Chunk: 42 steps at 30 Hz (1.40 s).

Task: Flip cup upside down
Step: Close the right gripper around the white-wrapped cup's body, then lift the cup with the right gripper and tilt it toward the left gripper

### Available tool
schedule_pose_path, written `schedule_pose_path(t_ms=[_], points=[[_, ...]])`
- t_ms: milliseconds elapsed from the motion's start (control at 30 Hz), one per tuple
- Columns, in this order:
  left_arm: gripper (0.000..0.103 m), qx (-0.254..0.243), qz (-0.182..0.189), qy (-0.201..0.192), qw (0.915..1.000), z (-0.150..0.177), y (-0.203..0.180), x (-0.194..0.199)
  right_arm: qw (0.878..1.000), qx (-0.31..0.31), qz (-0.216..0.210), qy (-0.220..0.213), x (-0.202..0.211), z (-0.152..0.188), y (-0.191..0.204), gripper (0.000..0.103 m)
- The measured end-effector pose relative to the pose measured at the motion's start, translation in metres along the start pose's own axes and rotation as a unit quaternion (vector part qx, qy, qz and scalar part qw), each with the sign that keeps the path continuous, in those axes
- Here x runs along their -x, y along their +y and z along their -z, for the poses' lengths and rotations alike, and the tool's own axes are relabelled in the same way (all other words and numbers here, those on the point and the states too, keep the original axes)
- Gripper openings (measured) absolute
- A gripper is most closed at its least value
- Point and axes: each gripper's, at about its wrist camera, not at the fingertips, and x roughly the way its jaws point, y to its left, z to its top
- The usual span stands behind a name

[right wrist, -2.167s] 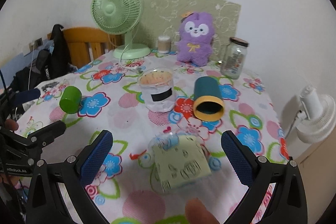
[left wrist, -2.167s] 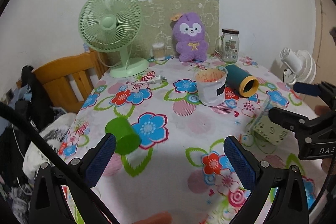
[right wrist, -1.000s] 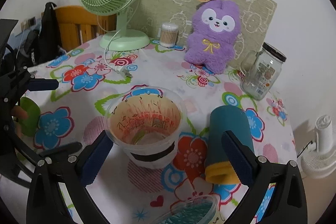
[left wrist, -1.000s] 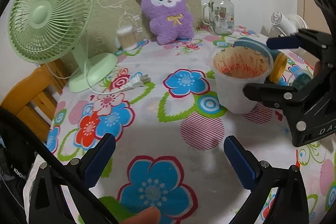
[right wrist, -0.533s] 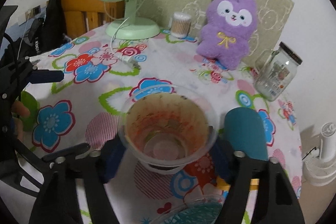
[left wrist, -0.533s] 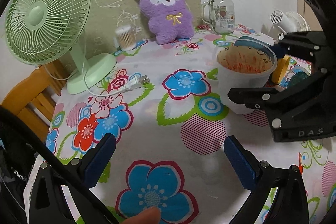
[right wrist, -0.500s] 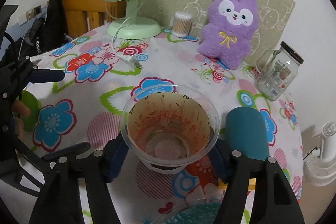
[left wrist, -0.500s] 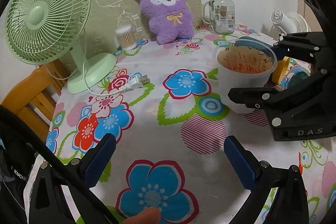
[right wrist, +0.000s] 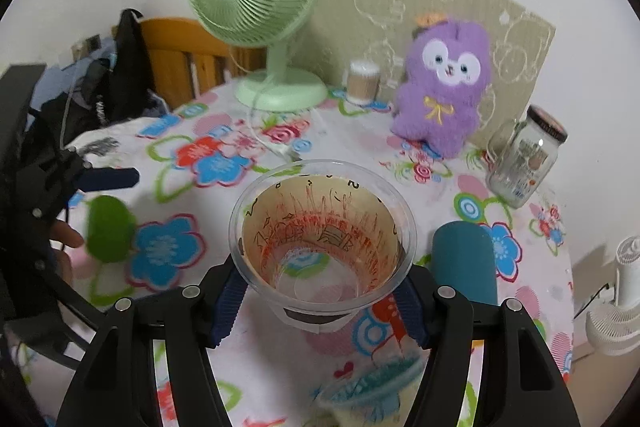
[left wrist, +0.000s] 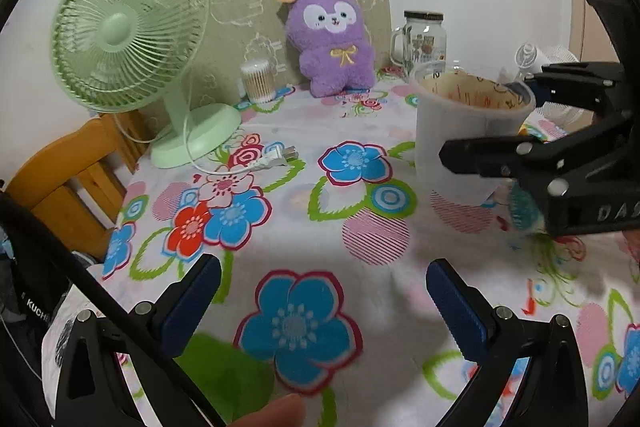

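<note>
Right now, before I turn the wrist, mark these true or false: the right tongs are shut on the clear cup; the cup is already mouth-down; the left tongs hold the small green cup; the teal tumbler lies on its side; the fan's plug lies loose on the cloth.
1. Right tongs shut on the clear cup: true.
2. Cup already mouth-down: false; its mouth faces up.
3. Left tongs hold the small green cup: false; they are open and empty, and that cup lies on the tablecloth.
4. Teal tumbler lies on its side: true.
5. Fan plug lies loose on the cloth: true.
</note>
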Motion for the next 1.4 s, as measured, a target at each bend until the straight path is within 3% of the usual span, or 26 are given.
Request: schedule_pose_path(t_ms=[167,433,667,967,1133,1267,1400], points=[[0.103,0.001,-0.001,-0.009,1.0,0.016,-0.007,0.033,0.999,0.008,-0.033,0.009,0.032,0.008,0.021,0.068],[0.103,0.012,0.004,-0.019,0.9997,0.052,-0.019,0.074,0.996,0.077,-0.039,0.035,0.074,0.039,0.063,0.068],[0.103,0.014,0.019,-0.027,0.9994,0.082,-0.044,0.096,0.988,0.059,-0.076,0.118,0.089,0.063,0.059,0.068],[0.103,-0.002,0.033,-0.025,0.9991,0.11,-0.078,0.093,0.965,0.055,-0.063,0.249,0.103,0.092,0.05,0.068],[0.103,-0.01,0.036,-0.023,0.999,0.119,-0.091,0.093,0.942,0.042,-0.063,0.328,0.1,0.111,0.049,0.068],[0.103,-0.019,0.032,-0.018,0.9991,0.127,-0.099,0.095,0.929,0.039,-0.067,0.362,0.09,0.122,0.052,0.068],[0.103,-0.015,0.04,-0.002,0.9991,0.134,-0.103,0.094,0.925,0.036,-0.078,0.371,0.08,0.125,0.056,0.068]])
